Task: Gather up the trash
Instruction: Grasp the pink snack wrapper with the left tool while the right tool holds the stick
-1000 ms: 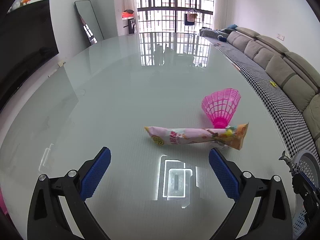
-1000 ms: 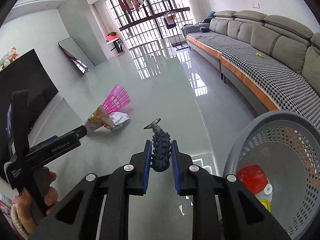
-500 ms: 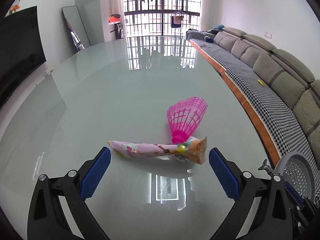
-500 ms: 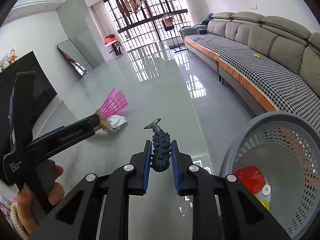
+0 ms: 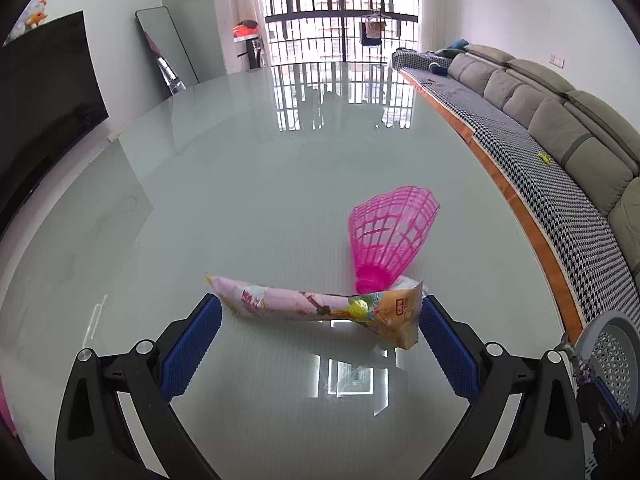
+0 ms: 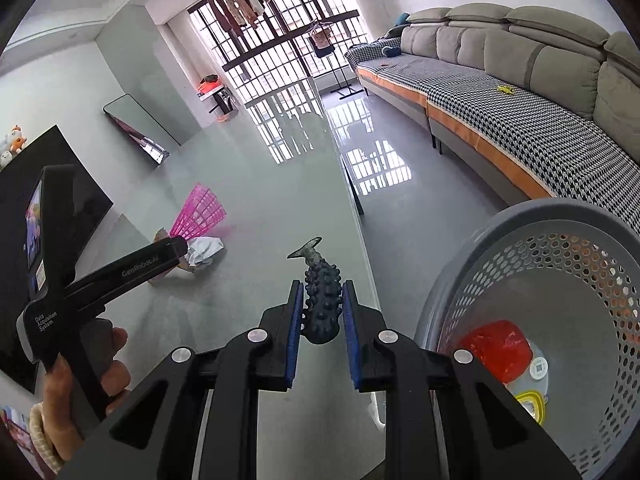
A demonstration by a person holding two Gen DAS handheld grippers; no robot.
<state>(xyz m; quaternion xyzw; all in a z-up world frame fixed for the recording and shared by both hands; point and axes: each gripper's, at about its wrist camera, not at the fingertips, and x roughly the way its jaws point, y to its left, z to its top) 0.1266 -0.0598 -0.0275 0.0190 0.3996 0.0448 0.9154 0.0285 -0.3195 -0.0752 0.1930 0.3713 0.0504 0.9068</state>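
A long pink and orange snack wrapper (image 5: 320, 306) lies across the glass table (image 5: 240, 200), between the tips of my open left gripper (image 5: 318, 320). A pink plastic shuttlecock (image 5: 390, 236) lies just behind it, also seen in the right wrist view (image 6: 200, 216) beside crumpled white paper (image 6: 204, 250). My right gripper (image 6: 322, 312) is shut on a dark knobbly toy with a tail fin (image 6: 322, 292), held above the table's right edge, left of the grey perforated basket (image 6: 560, 280).
The basket holds a red item (image 6: 496, 350) and round lids. A long grey sofa (image 5: 560, 128) runs along the right. A dark TV (image 5: 40, 100) and a leaning mirror stand on the left. The table edge drops to the floor on the right.
My left gripper has moved forward, so the wrapper now lies between its open fingertips. My right gripper has stayed shut on the toy, nearly still beside the basket.
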